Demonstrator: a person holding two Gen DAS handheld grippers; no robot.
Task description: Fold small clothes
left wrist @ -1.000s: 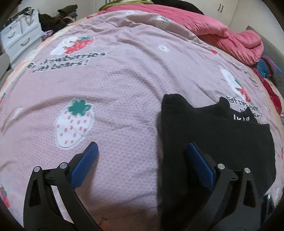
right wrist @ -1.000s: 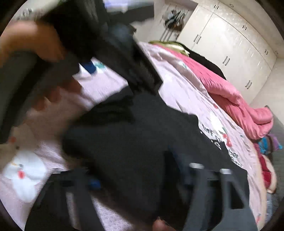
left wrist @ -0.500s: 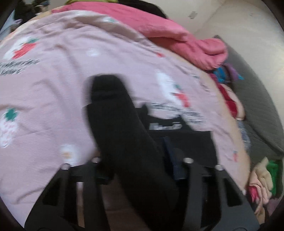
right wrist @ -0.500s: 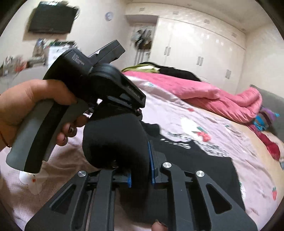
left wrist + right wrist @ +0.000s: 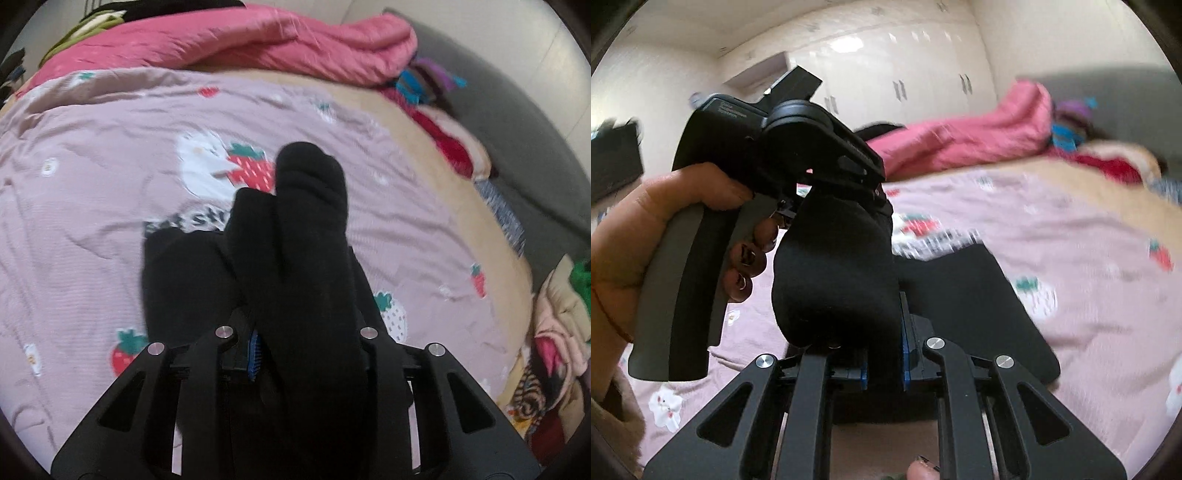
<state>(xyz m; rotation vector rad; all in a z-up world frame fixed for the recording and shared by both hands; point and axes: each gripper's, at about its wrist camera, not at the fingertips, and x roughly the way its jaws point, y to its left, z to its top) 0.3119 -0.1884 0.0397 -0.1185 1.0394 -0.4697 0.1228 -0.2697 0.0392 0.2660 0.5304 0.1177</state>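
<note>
Both grippers point(image 5: 295, 354) point(image 5: 884, 363) clamped on the black garment point(image 5: 306, 240)

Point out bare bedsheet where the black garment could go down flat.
Free: bedsheet left of the black garment, up to the pink quilt. Narrower strip right of it, before the clothes pile. Crowded: right edge and far corner.

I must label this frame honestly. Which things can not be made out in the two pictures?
- Left wrist view: the left gripper has its right finger hidden under the black garment.
- Left wrist view: the printed words on the strawberry bedsheet are partly covered by the garment.
- Right wrist view: the bedsheet print and the clothes pile are motion-blurred.
</note>
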